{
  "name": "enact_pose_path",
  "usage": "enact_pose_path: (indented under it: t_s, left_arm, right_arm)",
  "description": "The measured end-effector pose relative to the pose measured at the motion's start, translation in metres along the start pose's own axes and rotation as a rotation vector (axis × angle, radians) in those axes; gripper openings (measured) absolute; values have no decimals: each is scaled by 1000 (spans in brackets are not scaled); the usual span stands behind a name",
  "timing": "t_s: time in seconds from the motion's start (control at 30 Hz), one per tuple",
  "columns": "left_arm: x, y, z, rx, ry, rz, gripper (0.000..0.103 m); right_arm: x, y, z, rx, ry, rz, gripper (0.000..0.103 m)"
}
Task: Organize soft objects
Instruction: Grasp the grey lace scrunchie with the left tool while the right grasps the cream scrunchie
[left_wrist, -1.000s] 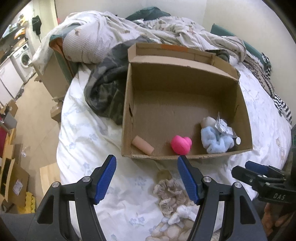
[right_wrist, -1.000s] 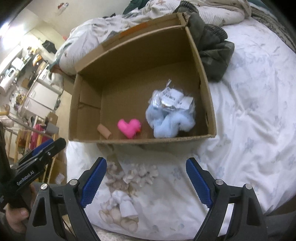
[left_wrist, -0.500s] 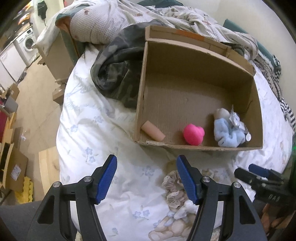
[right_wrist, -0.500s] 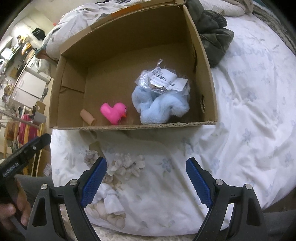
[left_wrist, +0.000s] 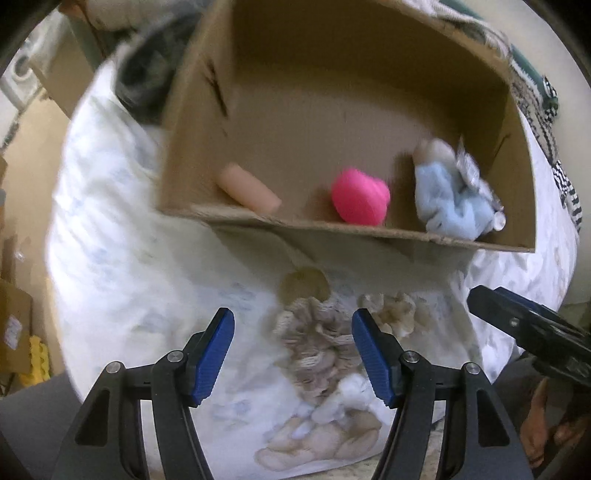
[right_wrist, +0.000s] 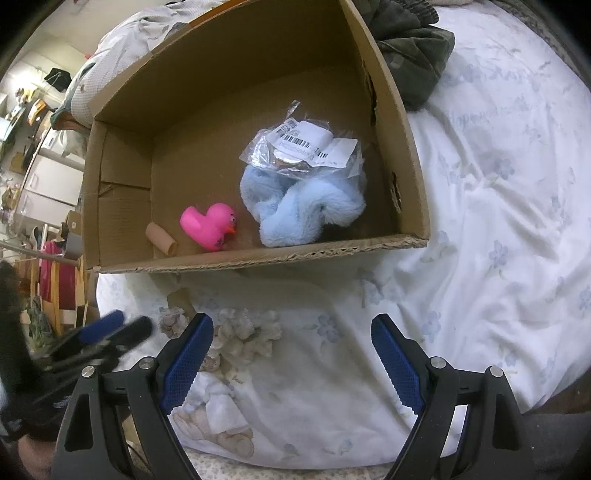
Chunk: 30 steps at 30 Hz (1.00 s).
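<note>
Left wrist view: left gripper (left_wrist: 291, 350) open, empty, hovering over the beige scrunchie (left_wrist: 317, 339) on the bed (left_wrist: 122, 266), just near of the cardboard box (left_wrist: 369, 236). Picture blurred. In the box along the near wall: tan roll (left_wrist: 247, 189) at left, long axis running far-left to near-right; pink duck (left_wrist: 360, 201) in the middle; blue plush (left_wrist: 448, 203) at right. Right gripper (left_wrist: 524, 325) enters at right edge.

Right wrist view: right gripper (right_wrist: 291, 363) open, empty, over bare bedding. Duck's (right_wrist: 208, 227) beak points right, toward the plush (right_wrist: 303, 206), which carries a labelled plastic bag (right_wrist: 306, 147). Scrunchie (right_wrist: 243, 332) lies flat, no clear long axis.

Judgement: three items boxed; scrunchie left, not yet gripped.
</note>
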<state>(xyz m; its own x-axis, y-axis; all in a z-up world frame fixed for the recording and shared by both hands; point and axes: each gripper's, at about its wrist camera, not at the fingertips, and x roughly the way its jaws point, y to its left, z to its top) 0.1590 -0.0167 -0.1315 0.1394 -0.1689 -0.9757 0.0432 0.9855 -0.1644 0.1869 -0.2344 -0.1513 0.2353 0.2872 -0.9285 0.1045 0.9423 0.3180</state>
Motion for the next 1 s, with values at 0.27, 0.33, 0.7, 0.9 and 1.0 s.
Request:
enact_pose_path:
  t_s: [0.27, 0.33, 0.7, 0.9, 1.0]
  left_arm:
    - [41, -13, -7, 0, 131, -31, 42]
    - [41, -13, -7, 4, 133, -33, 23]
    - [-24, 18, -22, -26, 10, -86, 13]
    - [-49, 46, -12, -105, -67, -49, 13]
    - [-48, 46, -9, -97, -68, -40, 13]
  right_arm:
    - [2, -3, 1, 2, 6, -5, 93]
    - [2, -4, 1, 5, 7, -7, 93]
    - [2, -6, 0, 11, 19, 6, 93]
    - [6, -1, -4, 15, 36, 65, 93]
    - [13, 6, -4, 13, 63, 125, 92]
